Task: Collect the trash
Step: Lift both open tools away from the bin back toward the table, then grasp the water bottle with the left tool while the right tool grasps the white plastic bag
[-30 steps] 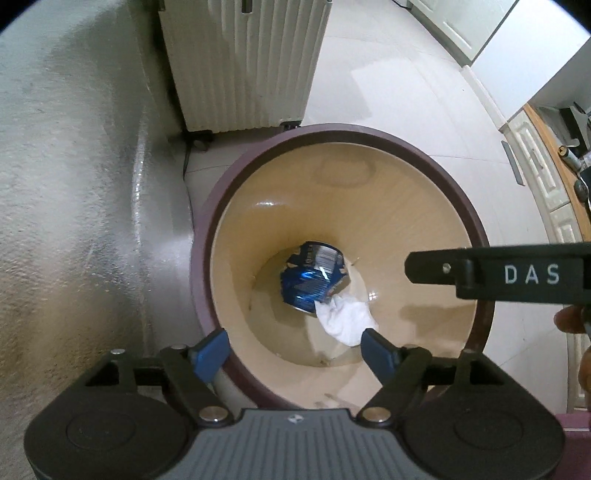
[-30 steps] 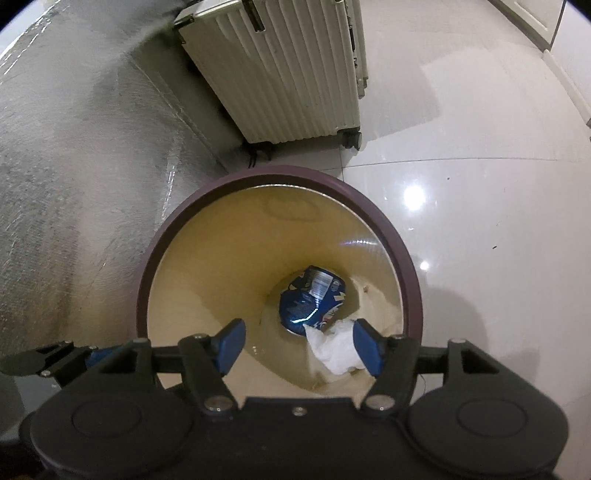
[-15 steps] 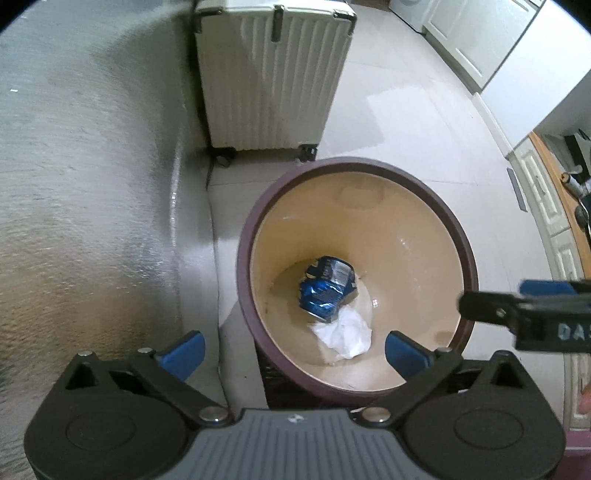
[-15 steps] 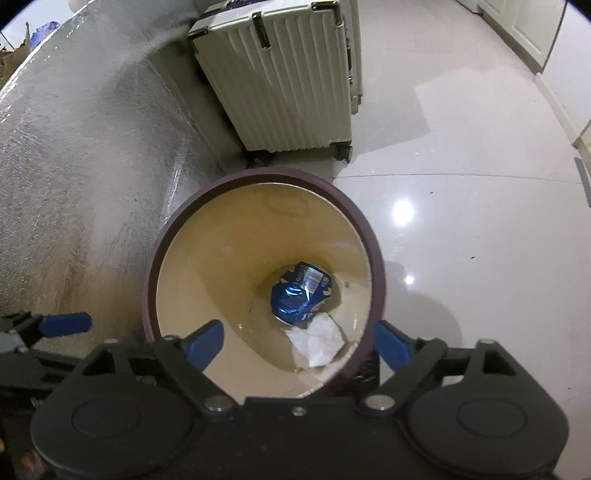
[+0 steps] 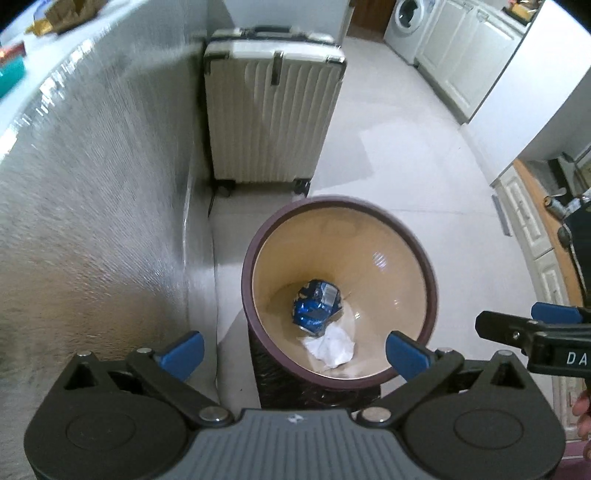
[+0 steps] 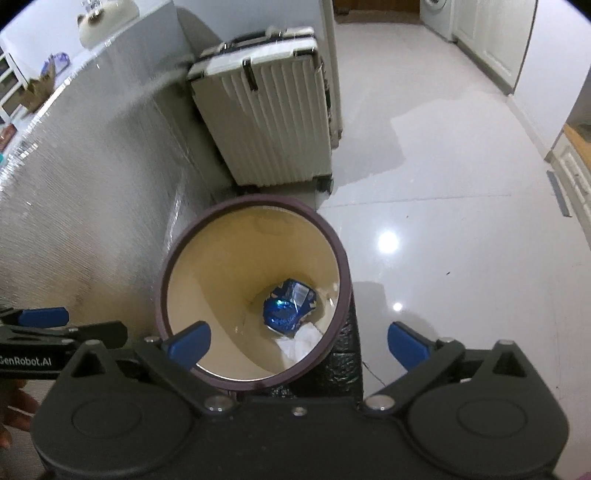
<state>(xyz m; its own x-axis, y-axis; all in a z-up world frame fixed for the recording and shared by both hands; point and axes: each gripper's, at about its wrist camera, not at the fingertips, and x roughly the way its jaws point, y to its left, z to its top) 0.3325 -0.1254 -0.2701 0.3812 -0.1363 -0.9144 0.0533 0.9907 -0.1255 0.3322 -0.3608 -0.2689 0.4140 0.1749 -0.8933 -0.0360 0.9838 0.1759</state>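
A round bin with a dark maroon rim and a tan inside stands on the floor. At its bottom lie a crushed blue can and a crumpled white tissue. My left gripper hovers above the bin's near side, open and empty. The right wrist view shows the same bin rim, can and tissue. The right gripper hangs above the bin. Its jaws are opening with nothing between them. One finger of it shows at the right of the left wrist view.
A cream ribbed suitcase stands just behind the bin, against a silvery textured panel on the left. Glossy white floor tiles spread to the right. White cabinets and a washing machine stand at the far side.
Both grippers have risen away from the bin, which now looks smaller, and their jaws have spread wider. The can and tissue lie in the same spot at the bin's bottom.
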